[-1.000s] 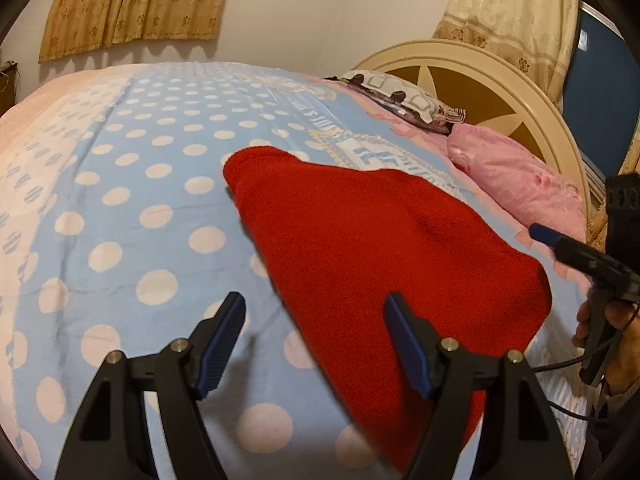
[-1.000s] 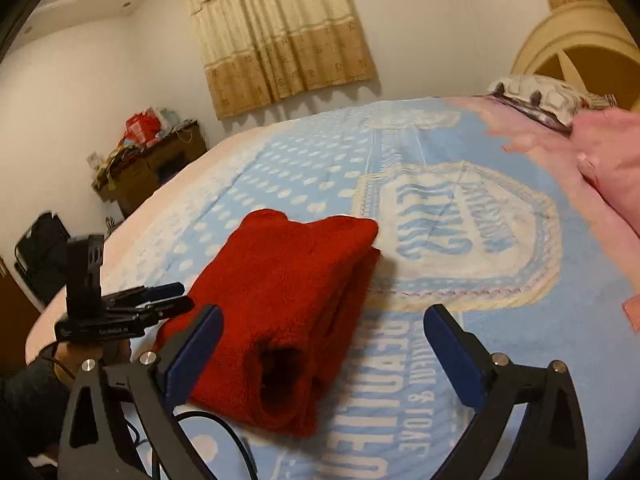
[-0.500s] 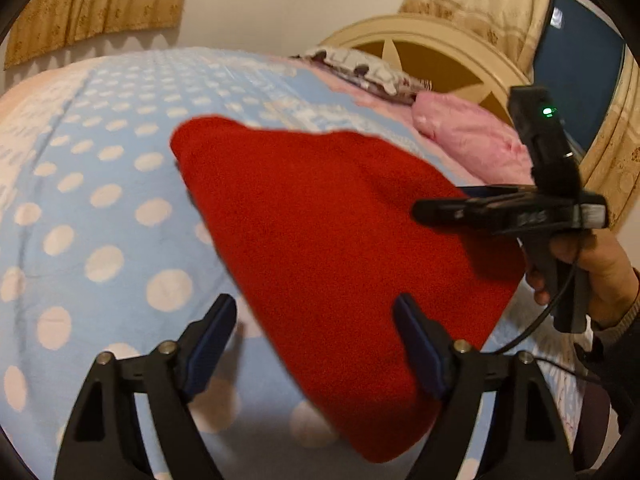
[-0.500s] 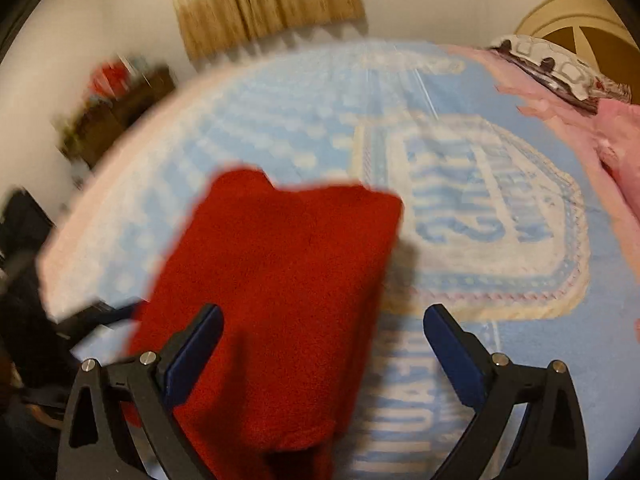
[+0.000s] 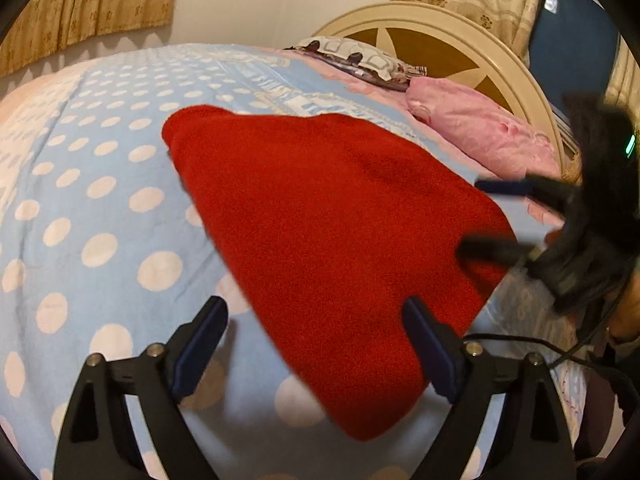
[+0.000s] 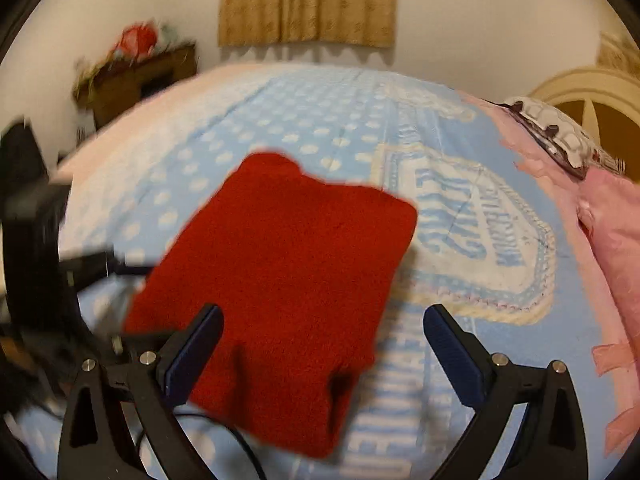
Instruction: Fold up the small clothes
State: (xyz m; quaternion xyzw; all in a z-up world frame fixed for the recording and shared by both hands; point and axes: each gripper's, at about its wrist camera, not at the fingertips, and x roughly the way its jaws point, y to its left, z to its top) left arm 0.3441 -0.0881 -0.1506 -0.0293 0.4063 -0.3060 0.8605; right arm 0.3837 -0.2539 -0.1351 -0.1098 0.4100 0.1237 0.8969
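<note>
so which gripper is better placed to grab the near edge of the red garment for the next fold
Probably the right gripper: its open jaws straddle the near edge of the red garment. The left gripper, whose jaws have just been opening, has only the garment's corner between them, the rest being blue blanket.

In the left wrist view the right tool point(image 5: 496, 216) at the right edge is smeared by motion, and the hand point(image 5: 628, 312) holding it is cut off by the frame (only a sliver shows). The right wrist view is blurred throughout: the left tool point(image 6: 116, 264) at mid-left is a dark streak, and the clutter on the wooden cabinet point(image 6: 136, 80) at upper left cannot be made out. The red garment point(image 6: 288, 280) hides part of the bedspread's point(image 6: 460, 216) lettering.
</note>
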